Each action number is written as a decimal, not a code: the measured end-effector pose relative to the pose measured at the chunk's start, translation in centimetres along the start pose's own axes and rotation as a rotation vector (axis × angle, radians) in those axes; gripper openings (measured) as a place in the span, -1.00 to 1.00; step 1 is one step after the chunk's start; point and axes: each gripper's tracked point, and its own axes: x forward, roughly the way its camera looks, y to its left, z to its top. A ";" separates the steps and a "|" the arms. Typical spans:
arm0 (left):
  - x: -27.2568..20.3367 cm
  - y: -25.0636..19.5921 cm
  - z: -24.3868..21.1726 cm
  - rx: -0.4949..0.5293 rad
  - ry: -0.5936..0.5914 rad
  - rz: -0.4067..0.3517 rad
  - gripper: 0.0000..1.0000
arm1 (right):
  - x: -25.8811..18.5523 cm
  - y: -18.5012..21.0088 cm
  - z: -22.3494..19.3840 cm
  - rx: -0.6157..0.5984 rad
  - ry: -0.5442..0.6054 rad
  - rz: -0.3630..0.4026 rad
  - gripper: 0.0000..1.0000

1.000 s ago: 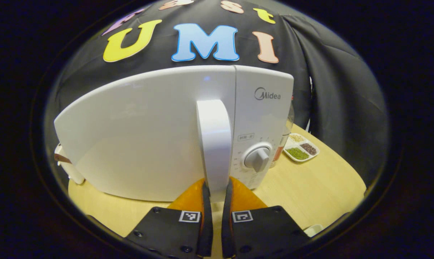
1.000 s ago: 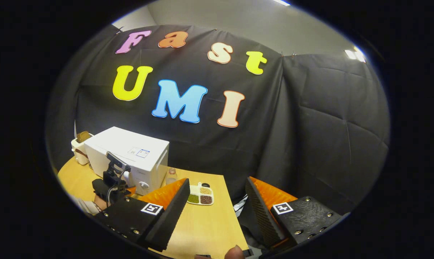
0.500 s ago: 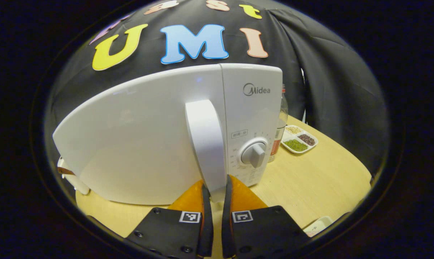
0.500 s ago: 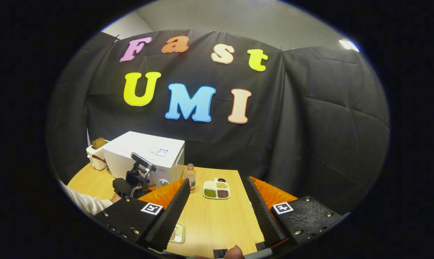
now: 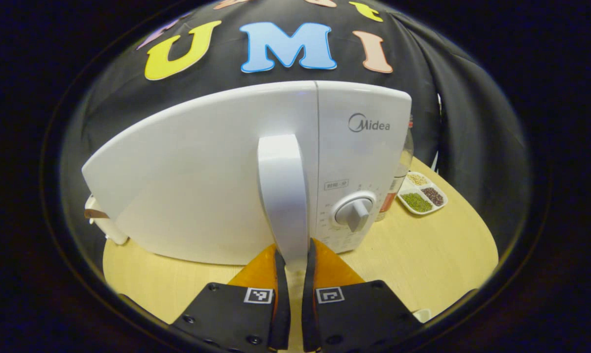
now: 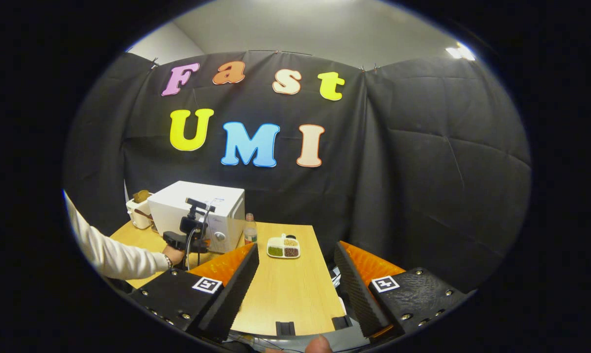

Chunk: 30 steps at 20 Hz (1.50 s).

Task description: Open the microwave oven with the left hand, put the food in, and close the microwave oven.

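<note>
Microwave (image 5: 217,181) handle (image 5: 283,196) sits clenched between the left gripper (image 5: 294,274) fingers at bottom centre of the left gripper view; both fingers press on its lower end. The handle's long axis runs upright, straight up the frame from the grip, along the door's (image 5: 187,186) right edge. The door spreads to the left of the handle, and the control panel with its knob (image 5: 353,214) lies just right of it. The door looks closed or barely cracked; I cannot tell which. Since its free edge is at the handle, the hinge is presumably on the far left side, so I judge the coming pull must come back toward the camera and swing leftward.

Right gripper (image 6: 295,287) hangs released at the bottom of the right gripper view, jaws wide apart and holding nothing, well apart from the microwave (image 6: 200,213), which stands at left centre of that frame on the table (image 6: 285,289). There the left gripper (image 6: 190,235) and the hand (image 6: 173,255) holding it are at the oven's front. The left hand is clearly nearer.

Beyond the oven stand a bottle (image 6: 250,229) and a sectioned dish (image 6: 283,247) of grains, toward the table's far edge. Which item is the food I cannot tell.
</note>
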 end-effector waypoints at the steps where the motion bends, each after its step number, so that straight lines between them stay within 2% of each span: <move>1: -1.8 0.1 -1.0 -0.027 -0.015 0.017 -0.64 | -0.7 -0.7 -0.7 0.011 0.006 0.001 0.90; 3: -5.2 1.3 -4.1 -0.022 -0.047 0.072 -0.63 | -1.9 -1.2 -1.6 0.050 0.012 0.023 0.90; 5: -9.5 4.5 -8.0 0.015 -0.041 0.168 -0.64 | -2.6 -0.9 -2.6 0.076 0.007 0.057 0.90; 8: -15.5 12.7 -13.4 -0.031 0.040 0.329 -0.70 | -2.4 0.2 -4.8 0.071 0.001 0.112 0.90; 9: -16.9 15.5 -14.4 -0.071 0.067 0.354 -0.65 | -2.3 0.7 -5.5 0.079 0.007 0.132 0.90; 10: -17.0 17.6 -14.6 -0.130 0.064 0.324 -0.75 | -2.2 1.3 -5.9 0.092 0.012 0.152 0.91; 12: -16.8 19.7 -13.9 -0.181 0.087 0.248 -0.78 | -1.9 1.9 -6.2 0.099 0.017 0.164 0.90; 13: -16.2 21.1 -15.7 -0.177 0.088 0.222 -0.77 | -1.5 2.2 -6.3 0.090 0.019 0.160 0.90; 15: -16.7 22.1 -15.0 -0.154 0.078 0.183 -0.76 | -0.7 3.8 -6.5 0.072 0.043 0.160 0.91; 18: -17.0 23.5 -15.1 -0.172 0.056 0.133 -0.80 | 0.7 7.6 -5.3 0.037 0.053 0.168 0.90; 23: -17.2 25.9 -15.4 -0.120 0.010 0.056 -0.77 | 4.8 14.4 -5.2 0.009 0.096 0.137 0.91; 25: -17.1 27.0 -15.5 -0.107 -0.007 0.030 -0.81 | 6.2 16.8 -6.5 0.029 0.139 0.120 0.91; 26: -17.1 27.5 -15.6 -0.100 -0.017 0.018 -0.72 | 6.8 18.1 -7.3 0.036 0.165 0.123 0.90; 27: -17.2 28.2 -15.6 -0.097 -0.024 0.009 -0.72 | 7.5 19.4 -8.4 0.039 0.201 0.131 0.90; 30: -17.4 29.8 -15.8 -0.090 -0.021 -0.025 -0.77 | 9.3 21.5 -12.4 0.038 0.311 0.140 0.91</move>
